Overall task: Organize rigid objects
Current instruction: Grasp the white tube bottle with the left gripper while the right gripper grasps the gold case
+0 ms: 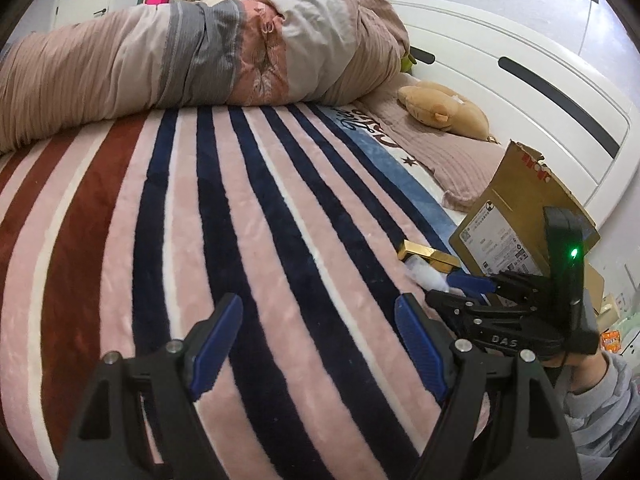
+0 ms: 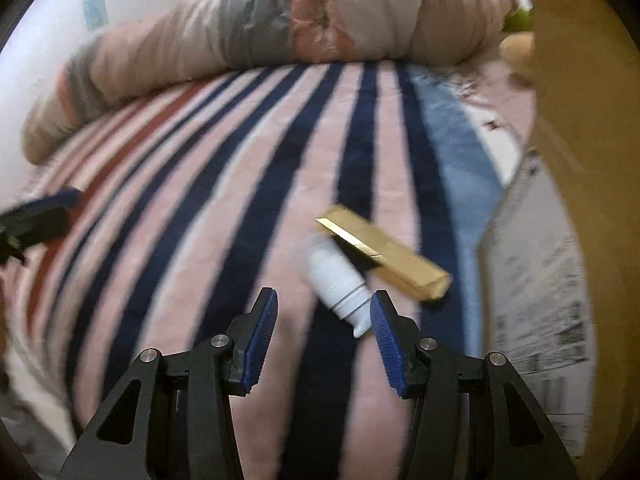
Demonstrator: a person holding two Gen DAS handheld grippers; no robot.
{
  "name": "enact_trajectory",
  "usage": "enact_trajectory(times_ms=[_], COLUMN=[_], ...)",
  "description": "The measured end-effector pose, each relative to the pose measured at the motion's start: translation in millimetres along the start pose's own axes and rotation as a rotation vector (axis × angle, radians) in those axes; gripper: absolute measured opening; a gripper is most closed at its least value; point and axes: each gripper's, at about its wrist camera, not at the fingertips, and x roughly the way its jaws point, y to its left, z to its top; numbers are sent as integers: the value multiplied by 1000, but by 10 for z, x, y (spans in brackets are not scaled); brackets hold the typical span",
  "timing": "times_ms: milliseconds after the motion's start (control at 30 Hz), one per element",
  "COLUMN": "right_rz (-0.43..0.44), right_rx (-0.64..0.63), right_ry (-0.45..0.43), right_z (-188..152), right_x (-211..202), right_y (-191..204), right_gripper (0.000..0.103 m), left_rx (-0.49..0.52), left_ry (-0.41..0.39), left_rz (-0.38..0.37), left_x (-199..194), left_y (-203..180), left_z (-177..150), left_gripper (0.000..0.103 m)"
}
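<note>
A small white bottle (image 2: 336, 280) lies on the striped blanket (image 2: 240, 160), with a long gold box (image 2: 384, 256) right behind it. My right gripper (image 2: 324, 320) is open just short of the bottle. The bottle's cap end reaches in by the right pad, and nothing is squeezed. In the left wrist view the gold box (image 1: 428, 258) and white bottle (image 1: 426, 278) lie at the right, with my right gripper (image 1: 456, 286) down beside them. My left gripper (image 1: 320, 320) hangs open over bare blanket (image 1: 200, 220), holding nothing.
An open cardboard box (image 2: 560, 200) with printed labels stands close on the right, also the cardboard box (image 1: 516, 220). A rolled duvet (image 1: 180, 60) lies along the far side. A tan plush toy (image 1: 444, 110) rests by the white headboard (image 1: 520, 80). A person's sleeve (image 1: 600, 400) is at lower right.
</note>
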Motion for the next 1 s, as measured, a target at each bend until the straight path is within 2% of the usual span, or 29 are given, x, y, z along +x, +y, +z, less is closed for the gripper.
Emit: enact_trajectory(times_ms=[167, 233, 267, 367, 500, 600, 633, 767, 867, 933, 1000], right_rz=[138, 69, 3, 41, -67, -18, -8, 176, 269, 256, 182], right_rx=[-71, -98, -103, -79, -56, -38, -46, -39, -25, -59, -105], right_ry=[-10, -12, -40, -85, -101, -31, -35, 8, 32, 12, -39], right_z=[53, 70, 88, 112, 164, 206, 235, 314, 337, 341, 311], right_x=[36, 87, 111, 16, 13, 181, 213, 314, 375, 339, 204], right_y=[204, 301, 343, 301, 159, 32, 32, 146, 225, 286, 354], right_gripper=[45, 44, 44, 44, 44, 45, 45, 45, 45, 45, 45], left_rx=[0, -3, -4, -4, -11, -12, -13, -19, -23, -21, -12], left_ry=[4, 3, 2, 1, 9, 10, 11, 12, 10, 5, 5], left_rz=[4, 10, 14, 21, 26, 21, 19, 16, 19, 22, 20], left_x=[5, -6, -17, -40, -20, -10, -4, 20, 22, 24, 55], left_y=[-6, 0, 5, 30, 56, 50, 46, 42, 43, 61, 58], left_z=[0, 0, -3, -24, -40, -41, -38, -25, -2, 26, 59], left_gripper=[76, 76, 76, 76, 76, 76, 76, 76, 76, 76, 76])
